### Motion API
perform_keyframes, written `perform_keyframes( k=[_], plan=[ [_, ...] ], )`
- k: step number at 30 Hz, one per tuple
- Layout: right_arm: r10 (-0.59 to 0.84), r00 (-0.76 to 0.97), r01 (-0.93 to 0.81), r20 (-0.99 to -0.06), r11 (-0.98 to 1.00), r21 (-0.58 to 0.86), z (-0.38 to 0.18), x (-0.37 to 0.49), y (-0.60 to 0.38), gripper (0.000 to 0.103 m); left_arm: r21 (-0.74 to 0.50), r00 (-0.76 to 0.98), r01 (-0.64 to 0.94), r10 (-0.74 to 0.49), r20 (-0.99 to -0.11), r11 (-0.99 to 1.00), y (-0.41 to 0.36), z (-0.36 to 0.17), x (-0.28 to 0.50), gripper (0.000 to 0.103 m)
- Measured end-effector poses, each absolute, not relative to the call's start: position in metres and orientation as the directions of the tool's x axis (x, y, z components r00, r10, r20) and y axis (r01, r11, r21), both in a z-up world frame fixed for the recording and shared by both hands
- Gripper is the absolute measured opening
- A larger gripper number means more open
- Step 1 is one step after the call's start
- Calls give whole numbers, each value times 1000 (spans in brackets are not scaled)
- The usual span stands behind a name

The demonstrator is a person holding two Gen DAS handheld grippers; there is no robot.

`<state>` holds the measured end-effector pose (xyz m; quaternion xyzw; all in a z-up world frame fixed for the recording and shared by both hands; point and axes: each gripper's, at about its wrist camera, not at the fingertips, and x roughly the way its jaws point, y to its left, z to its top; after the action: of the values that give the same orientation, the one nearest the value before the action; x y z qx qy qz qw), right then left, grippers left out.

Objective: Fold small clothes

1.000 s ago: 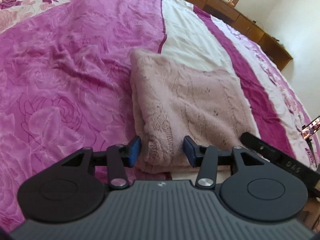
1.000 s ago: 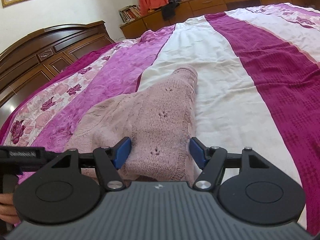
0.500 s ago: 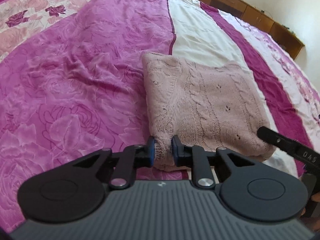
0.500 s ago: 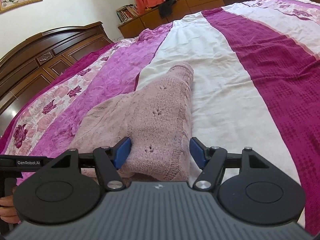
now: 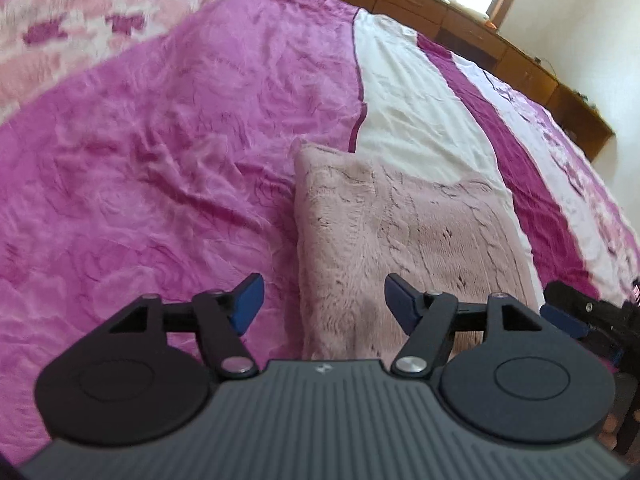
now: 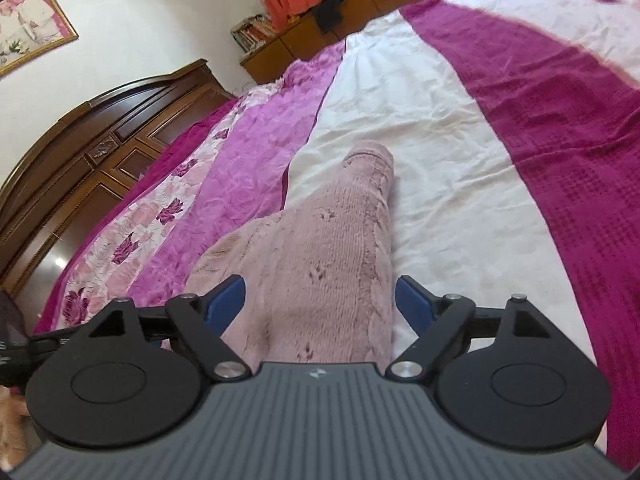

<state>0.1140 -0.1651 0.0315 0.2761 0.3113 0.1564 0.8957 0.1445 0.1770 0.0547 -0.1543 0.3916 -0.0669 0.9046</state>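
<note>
The pink knit sweater (image 5: 404, 240) lies folded into a rectangle on the bed (image 5: 160, 160), low and centre-right in your left wrist view, straddling the seam between the pink floral cover and the white stripe. Your left hand-held gripper (image 5: 323, 300) has just let it go: half a second ago its pads were pinched on the near left corner, and now the fingers stand spread wide, the left pad over bare bedspread, the right over the knit. Your right hand-held gripper (image 6: 320, 300) remains spread, framing the near end of the sweater, which runs up the middle of that view to a rounded far end. The other tool's tip (image 5: 576, 312) shows at the lower right edge of the left view. Released and lying flat, this fold looks finished; you probably only need to tidy it.
</note>
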Motion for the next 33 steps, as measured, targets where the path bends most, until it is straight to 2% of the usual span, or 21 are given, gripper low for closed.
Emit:
perform_keyframes(
  k=[7, 12, 17, 19, 21, 23, 29, 33],
  plan=[
    [525, 690, -60, -499, 728, 683, 6, 143, -178, 87, -409, 635, -63, -280, -720, 910, 178, 27, 167, 69],
    [614, 640, -71, -462, 646, 760, -13, 159, -177, 87, -453, 639, -52, -319, -700, 890, 179, 22, 168, 73],
    [648, 623, -63, -439, 600, 797, -25, 171, -171, 83, -636, 581, -19, -509, -635, 772, 182, 5, 172, 72],
    [645, 623, -60, -443, 604, 795, -25, 173, -169, 74, -619, 586, 11, -507, -632, 785, 177, 4, 170, 63],
    [651, 623, -59, -435, 593, 803, -22, 174, -170, 61, -624, 586, 19, -514, -626, 782, 175, 6, 169, 47],
    [659, 623, -66, -421, 581, 811, -16, 174, -173, 57, -644, 589, 12, -526, -614, 765, 176, 11, 167, 41],
    [698, 622, -76, -355, 505, 860, 12, 163, -189, 53, -665, 596, 45, -554, -581, 745, 167, 37, 154, 38],
    [688, 633, -88, -355, 519, 850, 35, 141, -203, 53, -659, 571, 77, -575, -585, 748, 146, 47, 135, 38]
  ],
)
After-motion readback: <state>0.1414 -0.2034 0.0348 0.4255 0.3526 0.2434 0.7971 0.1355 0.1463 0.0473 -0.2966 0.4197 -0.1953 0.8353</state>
